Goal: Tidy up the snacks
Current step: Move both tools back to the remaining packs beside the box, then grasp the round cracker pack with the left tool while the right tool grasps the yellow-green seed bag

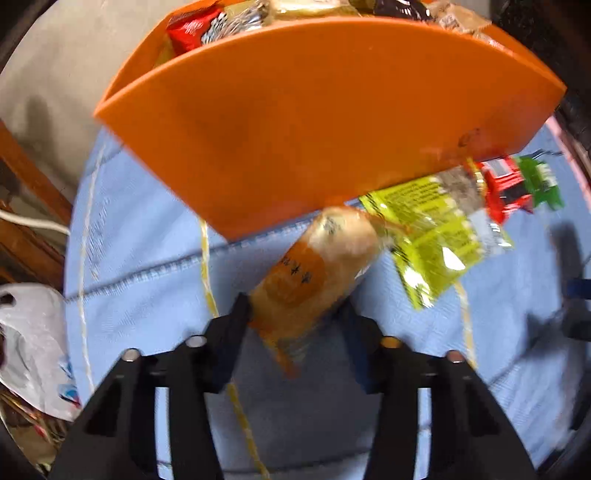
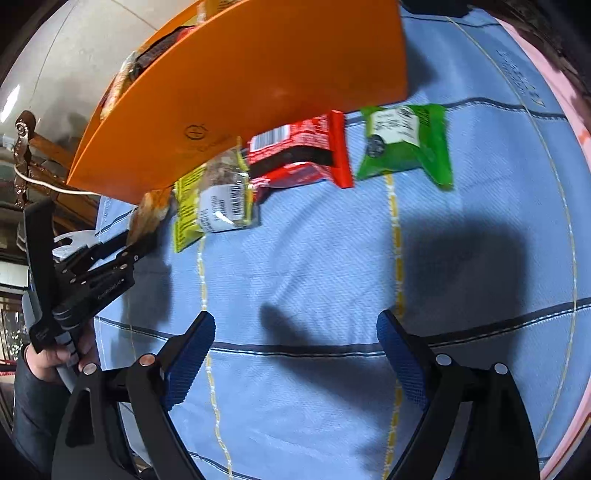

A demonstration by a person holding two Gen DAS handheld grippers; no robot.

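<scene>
Left wrist | orange bin (image 1: 314,122) holds snacks | left fingers (image 1: 236,325) pinch bread roll (image 1: 317,273) | right fingers (image 2: 399,354) spread

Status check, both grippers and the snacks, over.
Left gripper shut on orange-wrapped bread roll. Right gripper open, empty above blue cloth. Yellow, red and green packets loose beside orange plastic bin, nothing blocking.

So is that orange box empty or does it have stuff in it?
Not empty: snack packets show above the orange box's rim.
</scene>
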